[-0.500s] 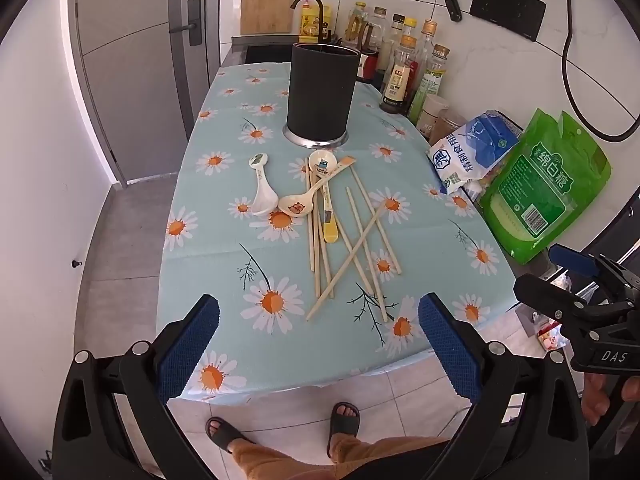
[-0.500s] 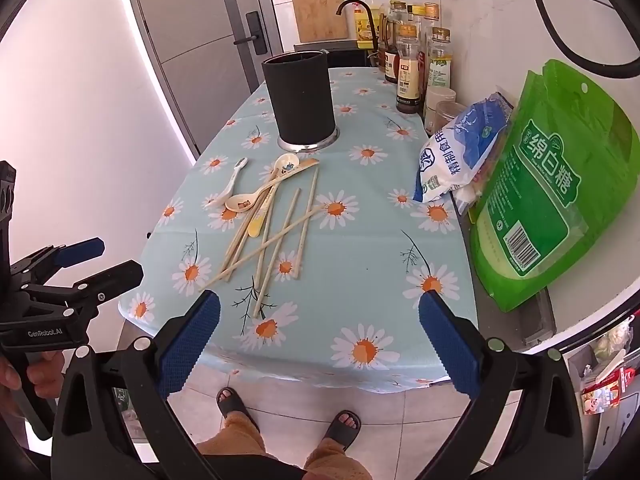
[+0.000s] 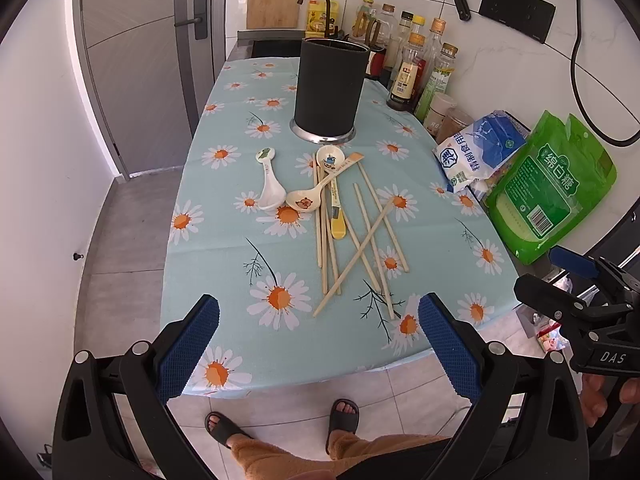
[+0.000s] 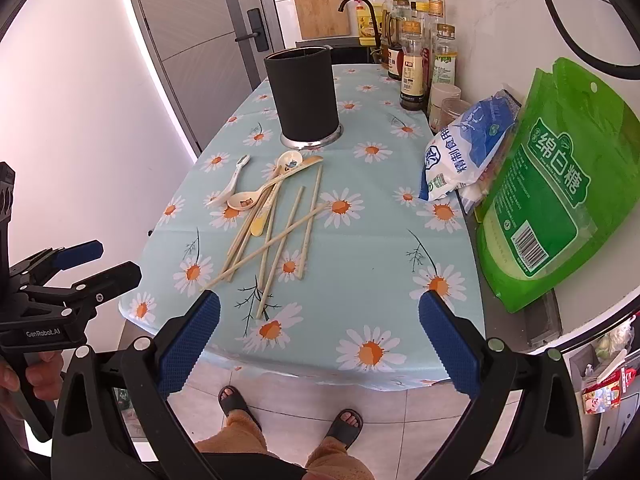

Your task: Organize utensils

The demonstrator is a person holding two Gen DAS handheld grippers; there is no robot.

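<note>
Basically both claws idle: left gripper [image 3: 319,336] and right gripper [image 4: 319,334] jaws spread wide, nothing between, low in frame over the near edge of the daisy-print tablecloth [image 3: 224,248]. Pale wooden chopsticks [image 3: 362,248] and ceramic spoons [image 3: 306,200] piled mid-frame, overlapping, count unclear. Tall black cylindrical holder [image 3: 330,88] behind; its inside is hidden.

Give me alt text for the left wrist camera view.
Wooden chopsticks and three spoons lie scattered on a daisy-print tablecloth before an upright black utensil holder. The open left gripper hovers at the near table edge, empty; bottles line the wall.
</note>
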